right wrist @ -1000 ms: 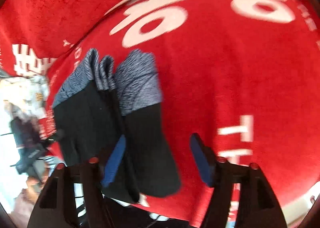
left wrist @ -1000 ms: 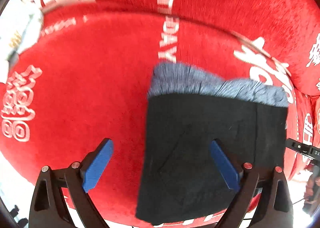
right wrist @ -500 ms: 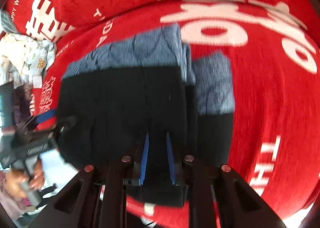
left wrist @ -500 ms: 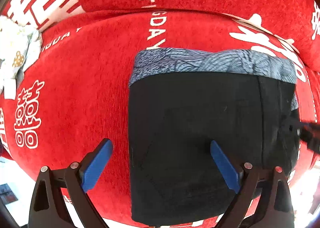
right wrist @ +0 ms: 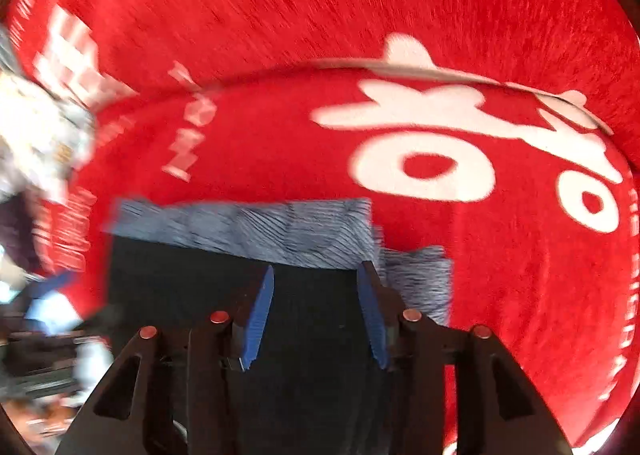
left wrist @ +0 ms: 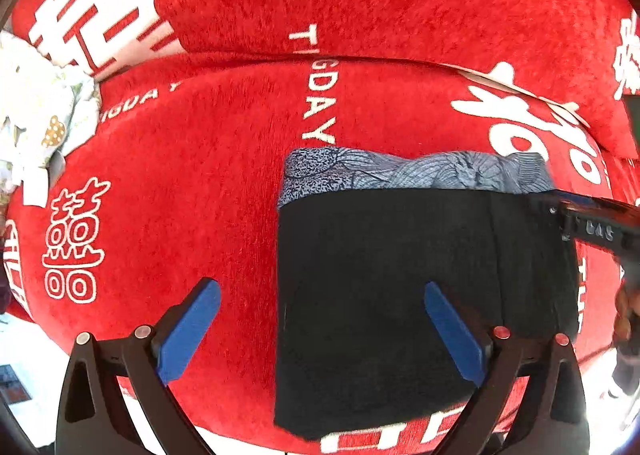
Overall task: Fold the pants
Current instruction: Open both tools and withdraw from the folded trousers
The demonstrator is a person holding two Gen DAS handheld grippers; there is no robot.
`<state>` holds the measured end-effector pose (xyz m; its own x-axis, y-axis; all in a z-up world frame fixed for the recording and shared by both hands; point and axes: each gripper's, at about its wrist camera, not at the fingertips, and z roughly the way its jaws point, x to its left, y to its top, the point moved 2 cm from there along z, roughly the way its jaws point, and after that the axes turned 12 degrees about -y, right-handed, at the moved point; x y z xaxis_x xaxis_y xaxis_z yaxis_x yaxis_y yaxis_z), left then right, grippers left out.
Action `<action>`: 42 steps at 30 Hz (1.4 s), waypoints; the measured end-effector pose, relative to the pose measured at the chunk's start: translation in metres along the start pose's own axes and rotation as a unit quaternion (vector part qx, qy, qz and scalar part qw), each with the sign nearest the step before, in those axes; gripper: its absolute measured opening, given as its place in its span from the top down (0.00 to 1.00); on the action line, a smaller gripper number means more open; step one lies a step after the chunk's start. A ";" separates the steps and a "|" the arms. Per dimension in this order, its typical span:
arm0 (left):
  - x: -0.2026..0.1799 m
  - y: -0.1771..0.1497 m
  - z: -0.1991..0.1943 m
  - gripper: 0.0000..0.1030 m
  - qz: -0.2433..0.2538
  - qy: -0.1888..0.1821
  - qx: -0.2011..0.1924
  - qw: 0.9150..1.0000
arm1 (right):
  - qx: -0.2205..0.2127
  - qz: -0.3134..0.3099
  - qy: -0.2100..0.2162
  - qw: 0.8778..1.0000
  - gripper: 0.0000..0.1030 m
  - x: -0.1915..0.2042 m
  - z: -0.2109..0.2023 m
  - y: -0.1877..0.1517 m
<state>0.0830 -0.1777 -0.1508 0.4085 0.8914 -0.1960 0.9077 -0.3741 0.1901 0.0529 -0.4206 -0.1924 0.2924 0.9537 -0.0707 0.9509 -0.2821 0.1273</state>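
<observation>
Between the right tool [right wrist: 316,317] tips, seemingly ungripped, lie folded pants [right wrist: 192,279].

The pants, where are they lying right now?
The pants lie folded on the red cushion, right of centre in the left wrist view, just below the white "DAY" lettering.

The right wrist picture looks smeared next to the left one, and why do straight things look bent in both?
Right wrist view: motion blur streaks the red cover and the pants; only the tongs stay crisp. Left wrist view: sharp, evenly lit pants. Both views: fisheye bulging, dark corners, overexposed white at the lower edges.
</observation>
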 end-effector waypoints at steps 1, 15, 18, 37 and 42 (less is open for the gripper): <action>-0.002 -0.005 -0.005 0.01 0.005 -0.003 -0.001 1.000 | -0.002 0.025 0.019 1.000 0.44 -0.009 -0.003 -0.003; -0.023 -0.035 -0.032 0.01 0.011 -0.018 0.062 0.998 | 0.020 0.064 -0.009 0.998 0.13 -0.021 -0.086 -0.087; -0.025 -0.035 -0.042 0.01 0.010 -0.006 0.060 0.998 | -0.002 0.048 -0.021 0.999 0.00 -0.008 -0.103 -0.093; -0.018 -0.036 -0.104 0.01 0.025 0.006 0.067 0.997 | 0.053 0.026 -0.089 0.994 0.00 0.031 -0.157 -0.113; -0.022 -0.036 -0.116 0.01 0.038 -0.004 0.058 0.998 | 0.036 0.044 -0.080 0.995 0.00 0.031 -0.172 -0.110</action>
<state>0.0303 -0.1548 -0.0416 0.4764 0.8577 -0.1933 0.8791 -0.4676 0.0920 -0.0604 -0.3418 -0.0385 0.3815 0.8978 -0.2201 0.9241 -0.3759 0.0682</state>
